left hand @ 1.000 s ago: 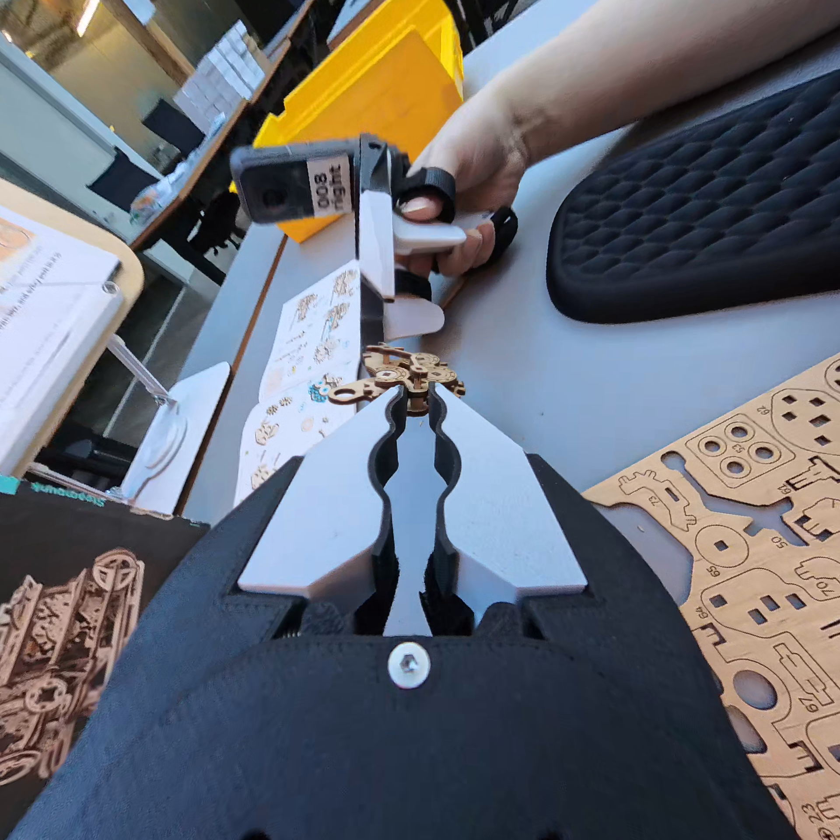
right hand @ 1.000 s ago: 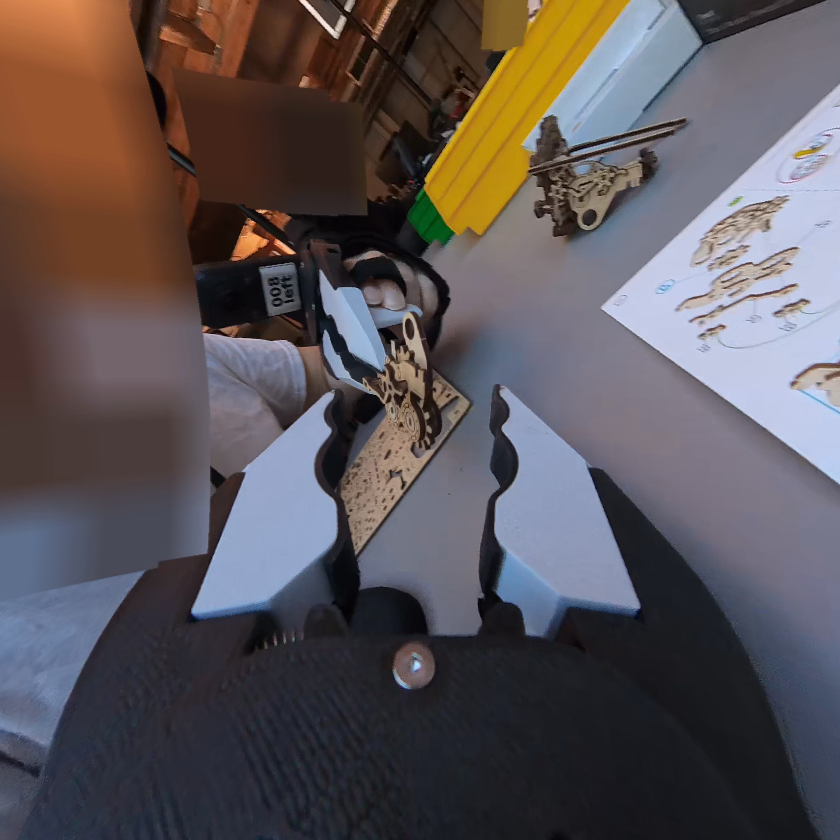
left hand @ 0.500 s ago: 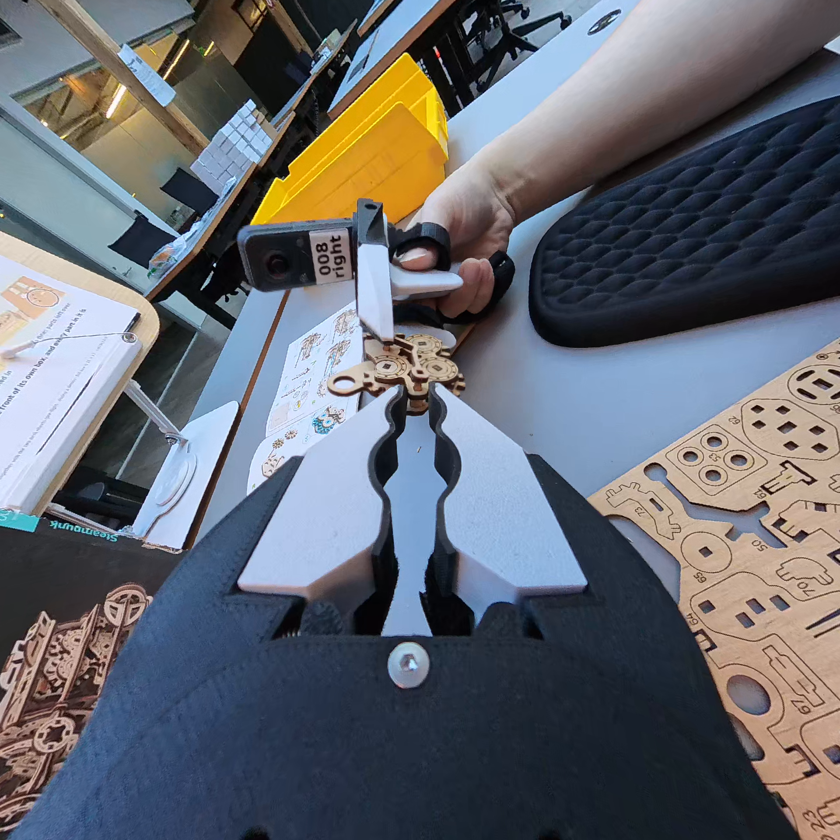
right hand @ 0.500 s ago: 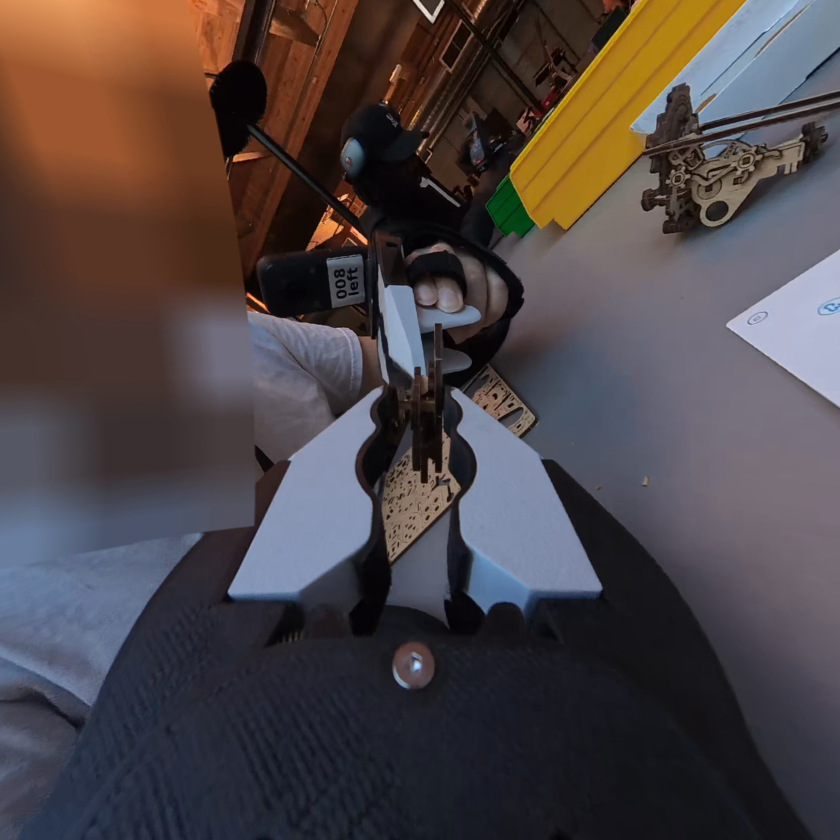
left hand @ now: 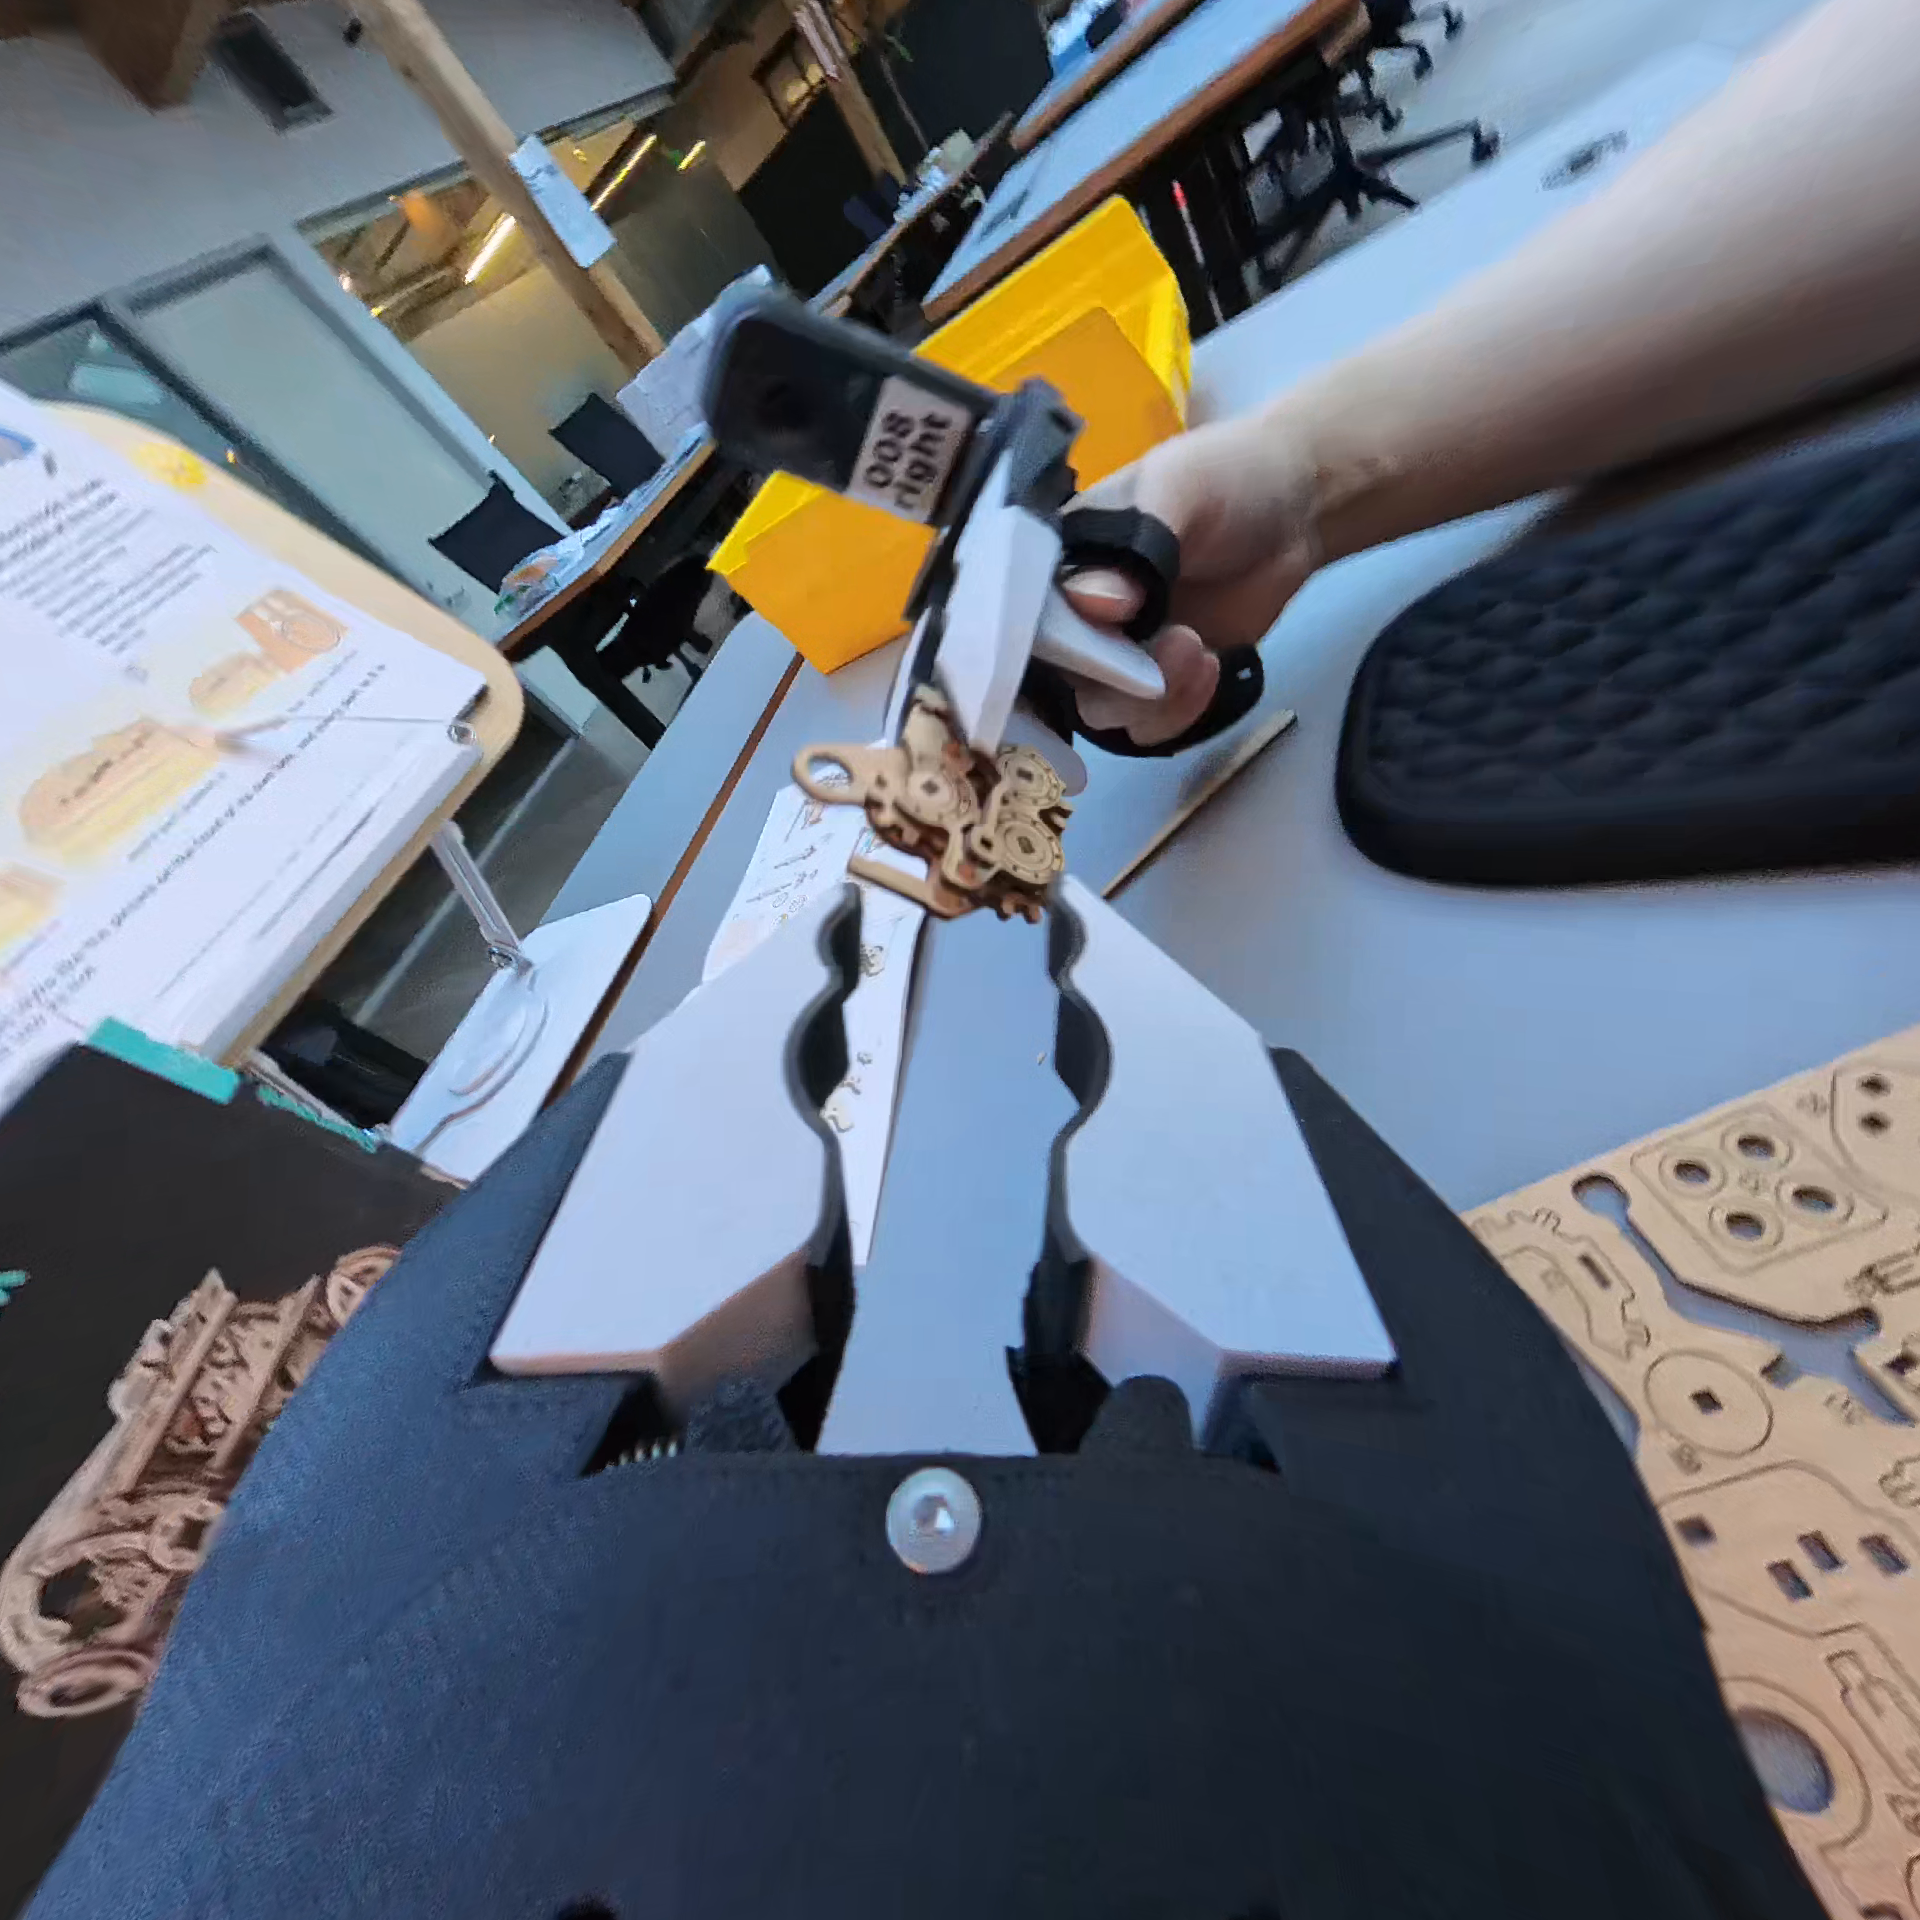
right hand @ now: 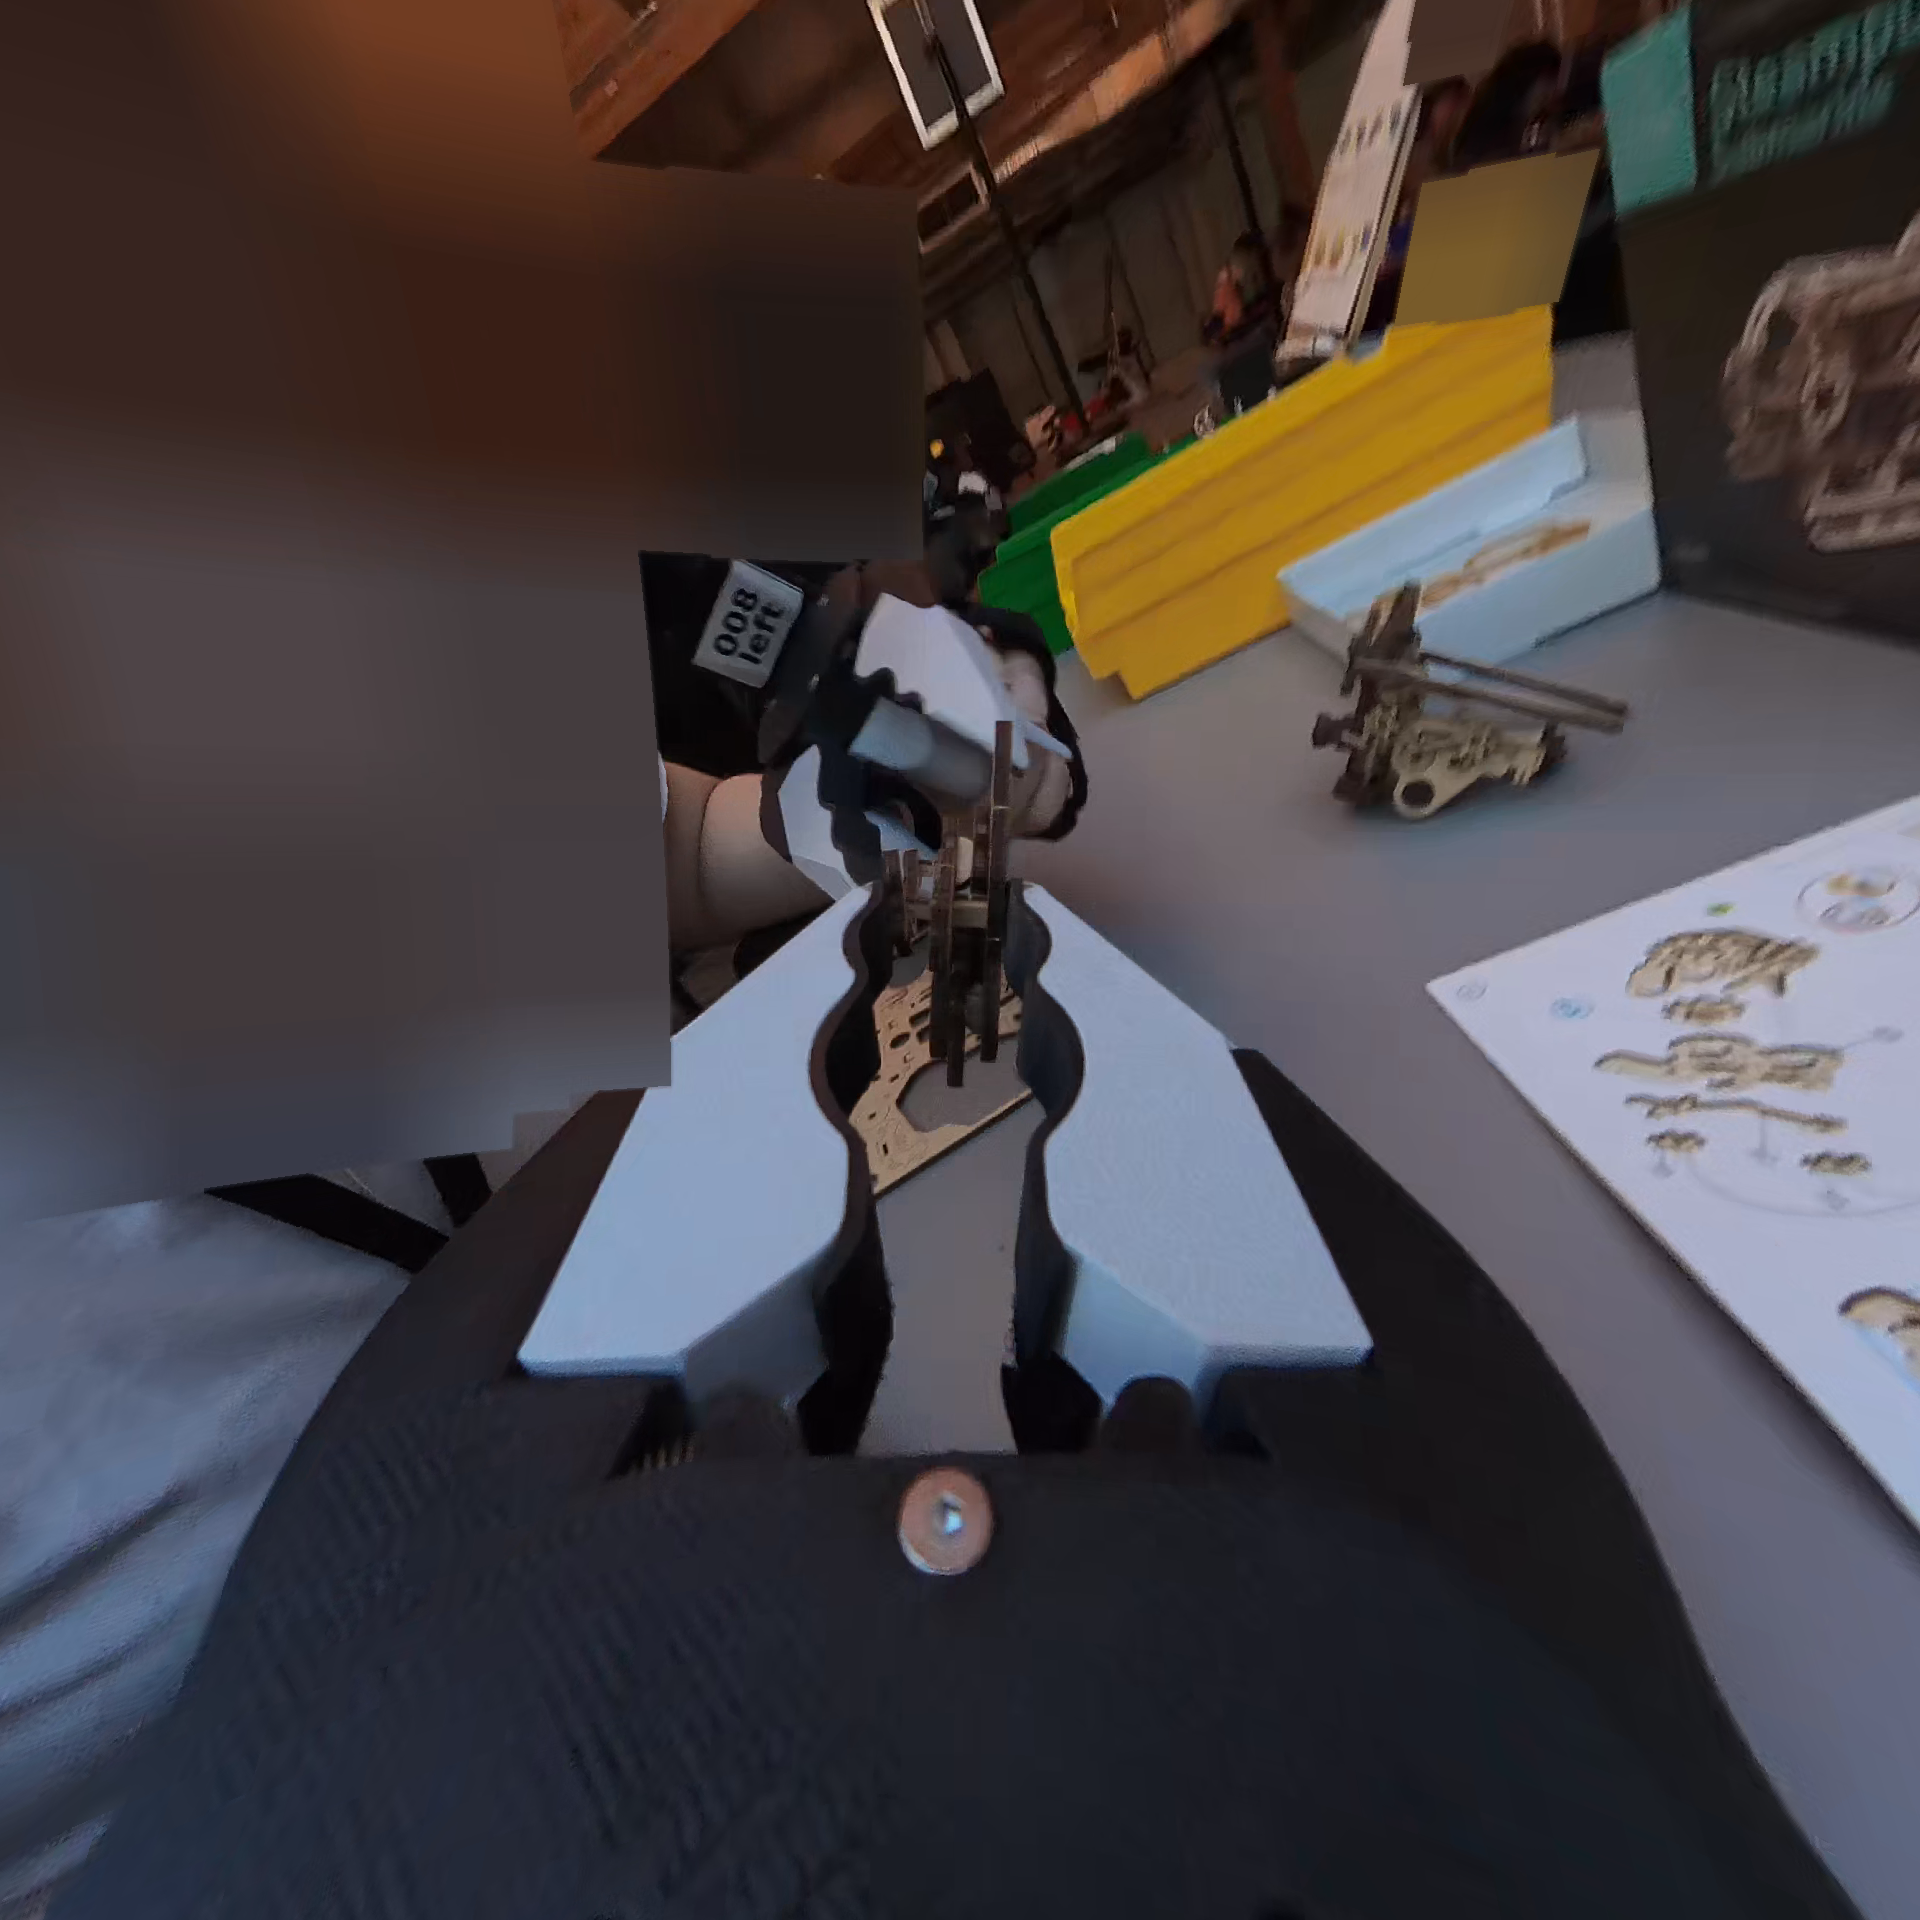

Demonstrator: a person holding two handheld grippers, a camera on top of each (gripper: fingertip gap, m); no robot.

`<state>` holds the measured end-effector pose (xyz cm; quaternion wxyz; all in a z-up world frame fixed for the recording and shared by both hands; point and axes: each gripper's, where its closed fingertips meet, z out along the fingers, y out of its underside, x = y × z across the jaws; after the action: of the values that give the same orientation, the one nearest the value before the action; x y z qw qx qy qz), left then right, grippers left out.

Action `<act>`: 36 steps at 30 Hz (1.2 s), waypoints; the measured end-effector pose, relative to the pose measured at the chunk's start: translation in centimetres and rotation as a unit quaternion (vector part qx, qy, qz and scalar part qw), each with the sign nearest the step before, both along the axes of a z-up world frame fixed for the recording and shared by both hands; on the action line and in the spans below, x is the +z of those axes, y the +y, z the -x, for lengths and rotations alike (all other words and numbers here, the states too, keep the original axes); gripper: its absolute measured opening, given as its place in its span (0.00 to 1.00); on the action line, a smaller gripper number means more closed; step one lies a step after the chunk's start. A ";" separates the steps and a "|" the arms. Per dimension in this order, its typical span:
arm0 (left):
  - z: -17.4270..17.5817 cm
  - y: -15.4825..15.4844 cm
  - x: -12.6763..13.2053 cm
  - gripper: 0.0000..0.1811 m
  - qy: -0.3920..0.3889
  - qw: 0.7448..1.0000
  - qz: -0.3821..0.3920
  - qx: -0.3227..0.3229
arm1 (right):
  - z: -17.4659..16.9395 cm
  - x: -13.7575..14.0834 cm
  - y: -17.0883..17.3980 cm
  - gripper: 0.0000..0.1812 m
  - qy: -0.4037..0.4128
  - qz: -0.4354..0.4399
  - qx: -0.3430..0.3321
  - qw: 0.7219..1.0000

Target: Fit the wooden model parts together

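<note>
Setting: a workshop hall with timber beams and rows of desks behind; the work lies on a grey table (left hand: pixel 1455 1018).
Task's thing: a small tan wooden gear assembly (left hand: pixel 951 816), several thin laser-cut plates stacked with gaps, is held in the air above the table, between the two grippers.
Right gripper (right hand: pixel 948 914): its white fingers with black wavy pads are closed on the assembly across the plate stack, so the plates show edge-on between the tips. In my judgement this side squeeze keeps the layers from sliding apart.
Left gripper (left hand: pixel 951 899): the fingers stand parted with a plain gap; the assembly's lower edge sits right at the tips, and I cannot tell whether they touch it. It reads as a hand-over, the right now carrying the piece.
Part supply: a flat tan plywood sheet of laser-cut numbered parts (left hand: pixel 1756 1309) lies on the table at the left gripper's right, near enough to pull the next piece.
Guides: a white printed instruction sheet (right hand: pixel 1704 1081) lies flat by the right gripper; an open instruction booklet on a tilted stand (left hand: pixel 187 727) faces the worker for reading.
Set aside: a second, larger wooden sub-assembly with long dark rods (right hand: pixel 1439 738) rests well apart, probably awaiting a later join.
Behind: long yellow plastic bins (right hand: pixel 1299 530).
</note>
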<state>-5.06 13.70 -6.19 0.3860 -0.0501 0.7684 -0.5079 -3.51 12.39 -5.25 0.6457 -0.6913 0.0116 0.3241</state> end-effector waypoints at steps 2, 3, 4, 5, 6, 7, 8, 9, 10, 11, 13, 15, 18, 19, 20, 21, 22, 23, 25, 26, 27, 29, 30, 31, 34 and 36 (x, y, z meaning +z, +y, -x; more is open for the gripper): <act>-0.5 0.4 0.6 0.32 0.059 0.997 0.057 0.001 | -0.1 1.5 -0.6 0.10 -0.046 -0.055 -0.024 0.997; -0.6 0.4 0.7 0.35 0.095 0.991 0.090 -0.009 | -0.2 1.6 -0.7 0.11 -0.074 -0.059 -0.037 0.995; -0.5 0.2 0.9 0.36 0.130 0.983 0.125 -0.027 | 0.0 1.7 -0.8 0.11 -0.106 -0.066 -0.040 0.991; -0.3 0.0 1.2 0.35 0.162 0.973 0.159 -0.045 | 0.3 1.6 -0.9 0.11 -0.139 -0.073 -0.042 0.987; -0.3 -0.1 1.3 0.33 0.190 0.962 0.188 -0.054 | 0.7 1.5 -0.8 0.11 -0.166 -0.078 -0.045 0.982; -0.3 -0.2 1.4 0.31 0.213 0.953 0.208 -0.063 | 1.1 1.5 -0.8 0.11 -0.187 -0.087 -0.041 0.978; -0.1 -0.4 1.5 0.29 0.228 0.946 0.218 -0.074 | 1.5 1.4 -0.8 0.11 -0.204 -0.091 -0.038 0.974; 0.0 -0.5 1.6 0.27 0.230 0.944 0.222 -0.082 | 1.6 1.3 -0.6 0.11 -0.219 -0.090 -0.043 0.971; 0.1 -0.6 1.6 0.25 0.224 0.946 0.218 -0.083 | 1.9 1.3 -0.6 0.11 -0.231 -0.097 -0.040 0.967; 0.3 -0.7 1.6 0.24 0.216 0.950 0.209 -0.086 | 2.2 1.3 -0.5 0.11 -0.240 -0.103 -0.038 0.965; 0.4 -0.9 1.5 0.22 0.198 0.957 0.194 -0.082 | 2.4 1.3 -0.4 0.11 -0.250 -0.108 -0.038 0.961; 0.7 -1.2 1.2 0.20 0.189 0.961 0.180 -0.085 | 2.6 1.4 -0.3 0.11 -0.253 -0.115 -0.038 0.960; 1.2 -1.5 1.0 0.12 0.180 0.965 0.161 -0.097 | 2.9 1.1 -0.1 0.11 -0.264 -0.113 -0.036 0.957; 1.2 -1.5 0.9 0.11 0.172 0.968 0.153 -0.095 | 2.9 1.1 -0.1 0.11 -0.268 -0.116 -0.039 0.956; 1.2 -1.5 1.0 0.11 0.162 0.971 0.148 -0.091 | 3.0 1.1 -0.1 0.11 -0.271 -0.118 -0.039 0.955; 1.3 -1.5 0.9 0.11 0.156 0.973 0.142 -0.091 | 3.1 1.2 -0.1 0.11 -0.273 -0.122 -0.037 0.954; 1.4 -1.6 0.9 0.11 0.153 0.975 0.136 -0.090 | 3.1 1.3 -0.1 0.11 -0.274 -0.124 -0.040 0.953; 1.4 -1.6 1.1 0.11 0.148 0.976 0.135 -0.088 | 3.1 1.5 -0.1 0.11 -0.271 -0.124 -0.043 0.954; 1.4 -1.6 1.1 0.11 0.142 0.978 0.125 -0.085 | 3.4 1.5 -0.1 0.12 -0.269 -0.119 -0.034 0.955; 1.5 -1.7 1.1 0.11 0.138 0.980 0.118 -0.085 | 3.5 1.3 -0.1 0.11 -0.276 -0.115 -0.032 0.954; 1.6 -1.8 0.9 0.11 0.135 0.981 0.109 -0.080 | 3.4 1.2 -0.1 0.11 -0.289 -0.113 -0.036 0.950; 1.6 -1.9 0.9 0.11 0.129 0.984 0.101 -0.077 | 3.5 1.5 -0.3 0.11 -0.311 -0.122 -0.042 0.941; 1.7 -2.0 1.1 0.11 0.128 0.983 0.102 -0.077 | 3.6 1.5 -0.4 0.11 -0.317 -0.125 -0.043 0.939; 1.7 -2.1 1.1 0.11 0.128 0.983 0.103 -0.076 | 3.6 1.5 -0.5 0.11 -0.320 -0.127 -0.043 0.938; 1.8 -2.2 0.8 0.11 0.124 0.986 0.090 -0.073 | 3.8 1.1 -0.6 0.11 -0.332 -0.125 -0.038 0.934; 1.9 -2.2 0.5 0.11 0.129 0.986 0.081 -0.072 | 3.8 0.9 -0.6 0.11 -0.338 -0.117 -0.035 0.933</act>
<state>-6.93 11.45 -5.72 0.2410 -0.0909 0.7699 -0.5838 -7.26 11.74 -4.38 0.6988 -0.6784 -0.2216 0.0478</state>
